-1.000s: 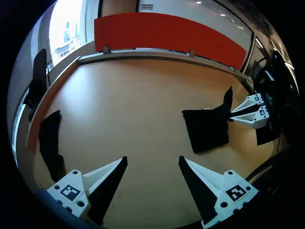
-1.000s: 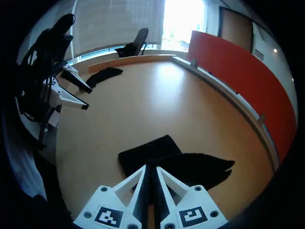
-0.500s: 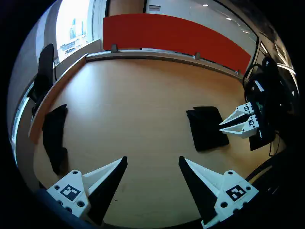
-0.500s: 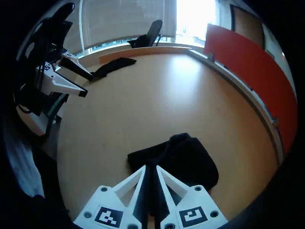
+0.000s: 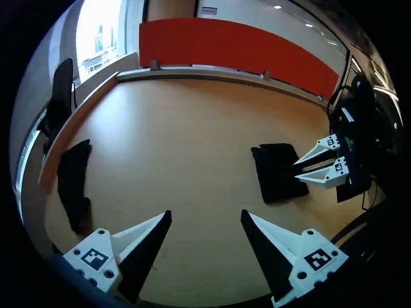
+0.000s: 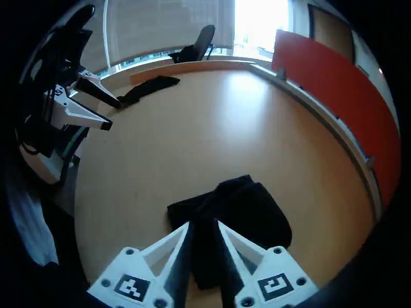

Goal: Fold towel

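when we look along the left gripper (image 5: 205, 214), its two fingers are spread wide apart w/ nothing between them, just bare table (image 5: 169, 133). the towel (image 5: 279, 173) is black and folded into a small thick shape. it lies flat on the table, off to the right in this view. the right gripper (image 5: 296, 170) pokes in from the far right, and its tips sit at the towel's right edge. we can see a thin strip of wood colour between its two fingers, so they are a little bit apart. behind it is a dark bunch of cables (image 5: 359, 120), too dark for us to tell more.

in the right gripper view, the right gripper (image 6: 203, 226) is low over the towel (image 6: 246, 210). its fingers are open a small way, and a dark fold of the towel lies in the gap. they don't look like they squeeze it, but black cloth vs black finger pads makes that hard to see. the towel looks lumpy near the tips, not neat. the left gripper (image 6: 113, 115) is far off at the upper left, fingers wide, well apart from the towel.

another black cloth (image 5: 72, 185) lies by the far left edge of the table, near a black chair (image 5: 56, 102). a red wall panel (image 5: 231, 46) runs along the back edge, next to a bright window (image 5: 97, 41).
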`<state>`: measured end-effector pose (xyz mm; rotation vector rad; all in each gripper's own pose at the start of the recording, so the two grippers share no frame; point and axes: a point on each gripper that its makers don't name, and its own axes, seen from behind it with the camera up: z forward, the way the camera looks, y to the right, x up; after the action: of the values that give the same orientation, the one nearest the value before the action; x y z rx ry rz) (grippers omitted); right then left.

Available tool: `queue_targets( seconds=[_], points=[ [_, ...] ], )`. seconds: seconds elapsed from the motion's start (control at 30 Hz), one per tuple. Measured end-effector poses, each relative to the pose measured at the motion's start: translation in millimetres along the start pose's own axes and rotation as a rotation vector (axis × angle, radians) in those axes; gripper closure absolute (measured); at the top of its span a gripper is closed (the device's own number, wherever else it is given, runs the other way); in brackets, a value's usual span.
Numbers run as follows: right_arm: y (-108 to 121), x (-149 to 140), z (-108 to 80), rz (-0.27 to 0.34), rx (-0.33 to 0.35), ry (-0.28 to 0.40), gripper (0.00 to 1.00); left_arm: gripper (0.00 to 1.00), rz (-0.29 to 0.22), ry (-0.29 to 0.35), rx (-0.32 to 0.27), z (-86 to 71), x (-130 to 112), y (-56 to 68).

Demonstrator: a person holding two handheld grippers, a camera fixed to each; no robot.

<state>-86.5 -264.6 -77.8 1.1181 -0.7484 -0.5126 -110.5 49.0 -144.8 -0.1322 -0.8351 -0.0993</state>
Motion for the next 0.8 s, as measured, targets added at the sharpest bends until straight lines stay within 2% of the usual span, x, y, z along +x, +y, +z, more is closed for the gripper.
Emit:
queue_targets(
  seconds=[0.07, 0.13, 0.47, 0.8],
  points=[
    [2.5, -0.4, -0.8, 0.009, -0.009, -0.001, 0.36, 0.0, 0.001, 0.001, -0.002, 0.2, 0.8, 0.7],
    [5.0, 0.0, -2.0, 0.011, -0.019, 0.004, 0.28, 0.0, -0.001, 0.002, -0.003, 0.4, 1.5, 1.1],
    [11.2, -6.0, -8.8, 0.046, -0.046, 0.013, 0.25, 0.0, 0.003, 0.005, -0.007, 2.0, 4.5, 3.6],
    [8.0, -36.7, -14.3, 0.087, -0.067, -0.025, 0.25, 0.0, 0.013, 0.008, -0.008, 1.9, 8.2, 5.6]
  ],
)
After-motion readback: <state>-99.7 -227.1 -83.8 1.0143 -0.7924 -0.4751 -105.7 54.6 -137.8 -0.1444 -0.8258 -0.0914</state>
